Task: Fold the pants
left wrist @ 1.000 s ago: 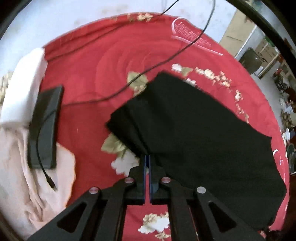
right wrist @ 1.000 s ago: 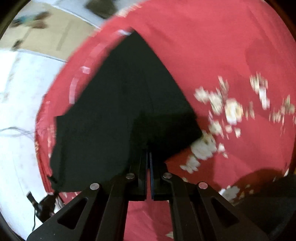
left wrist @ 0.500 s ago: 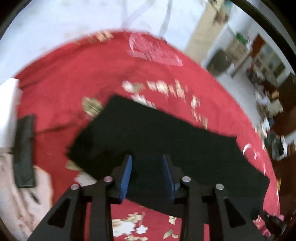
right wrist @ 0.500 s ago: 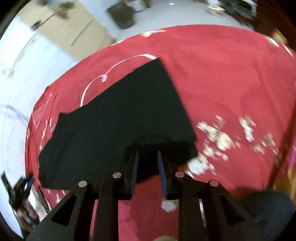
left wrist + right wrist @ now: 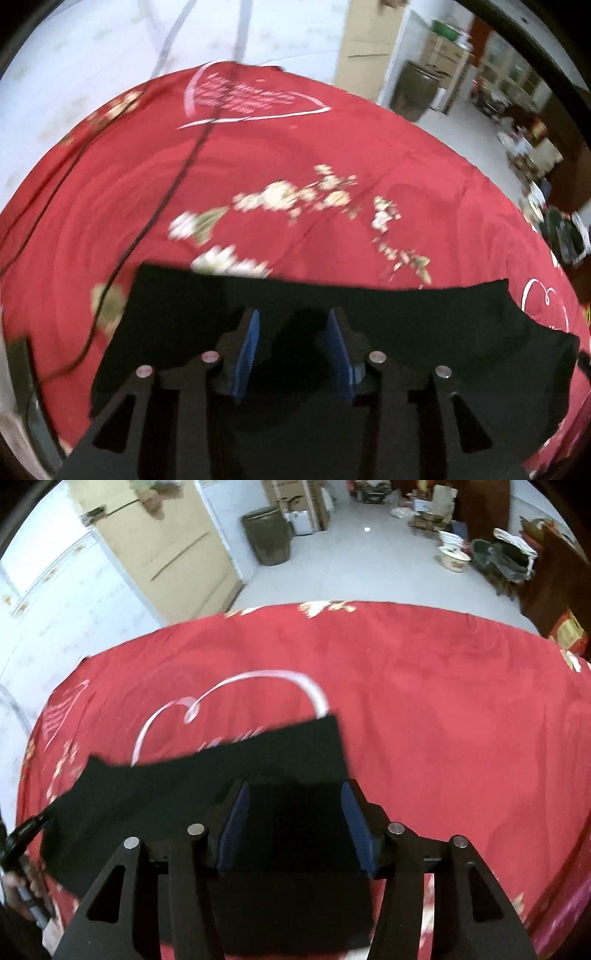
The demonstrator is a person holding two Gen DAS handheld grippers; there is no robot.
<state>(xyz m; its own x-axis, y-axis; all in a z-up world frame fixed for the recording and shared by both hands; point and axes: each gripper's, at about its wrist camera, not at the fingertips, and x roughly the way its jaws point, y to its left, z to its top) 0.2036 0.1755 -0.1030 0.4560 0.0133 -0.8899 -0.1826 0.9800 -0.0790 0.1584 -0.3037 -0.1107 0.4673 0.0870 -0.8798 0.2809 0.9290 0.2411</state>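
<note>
Black pants [image 5: 406, 332] lay folded flat on red floral bedspread [image 5: 295, 166]. Left gripper [image 5: 293, 328] and right gripper [image 5: 295, 805] hovered above, jaws spread, holding nothing. Best next: smooth edges square, avoid snagging cable [image 5: 177, 184].

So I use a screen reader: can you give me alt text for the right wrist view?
The right gripper is open above black pants lying folded on a red floral bedspread. Beyond it are a tiled floor and a dark bin.

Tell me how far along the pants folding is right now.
Done: the black pants lie flat as a folded strip on the red bedspread. In hand: nothing; the left gripper and right gripper are both open above them. Left: probably another fold to shorten the strip.
</note>
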